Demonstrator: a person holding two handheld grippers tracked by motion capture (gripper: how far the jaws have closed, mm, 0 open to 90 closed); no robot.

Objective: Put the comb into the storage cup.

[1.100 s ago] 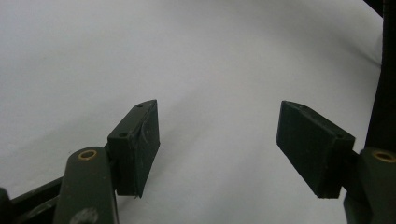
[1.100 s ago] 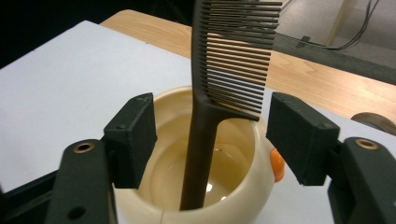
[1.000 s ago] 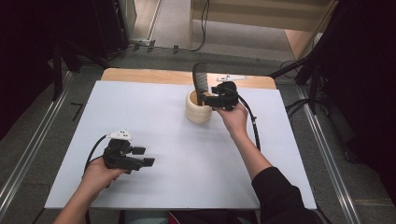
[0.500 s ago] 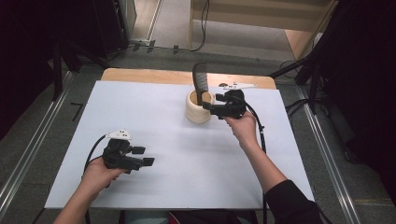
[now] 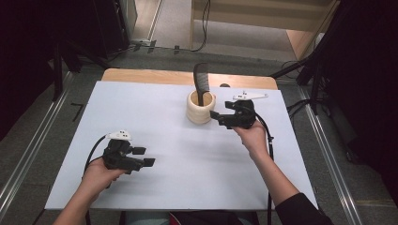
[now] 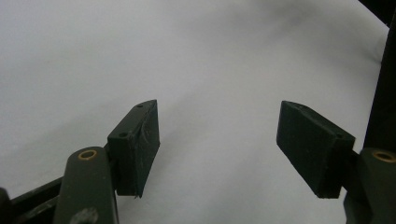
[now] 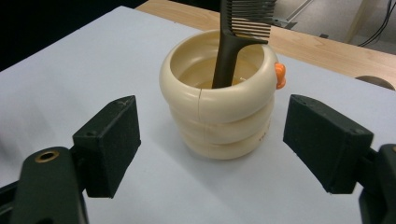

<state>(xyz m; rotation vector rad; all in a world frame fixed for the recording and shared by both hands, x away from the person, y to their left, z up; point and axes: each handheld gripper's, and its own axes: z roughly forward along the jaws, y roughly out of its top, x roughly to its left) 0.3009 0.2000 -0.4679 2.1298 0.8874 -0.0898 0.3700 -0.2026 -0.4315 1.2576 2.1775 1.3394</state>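
Note:
A cream ringed cup (image 5: 200,111) (image 7: 219,112) stands at the back middle of the white table top (image 5: 155,117). A black comb (image 5: 201,84) (image 7: 236,37) stands upright in it, teeth up. My right gripper (image 5: 213,115) (image 7: 229,149) is just right of the cup, open, jaws pointing at it with nothing between them. The cup has a small orange knob (image 7: 279,75) on its side. My left gripper (image 5: 143,156) (image 6: 217,144) is open over bare table at the front left, holding nothing.
A wooden strip (image 5: 155,76) runs along the table's far edge. Metal rails (image 5: 28,154) flank the table on both sides, and dark equipment and cables (image 5: 300,70) stand at the back right.
My right gripper has let go of the comb and drawn back to the right of the cup; the comb now stands in the cup alone. The left gripper has stayed put.

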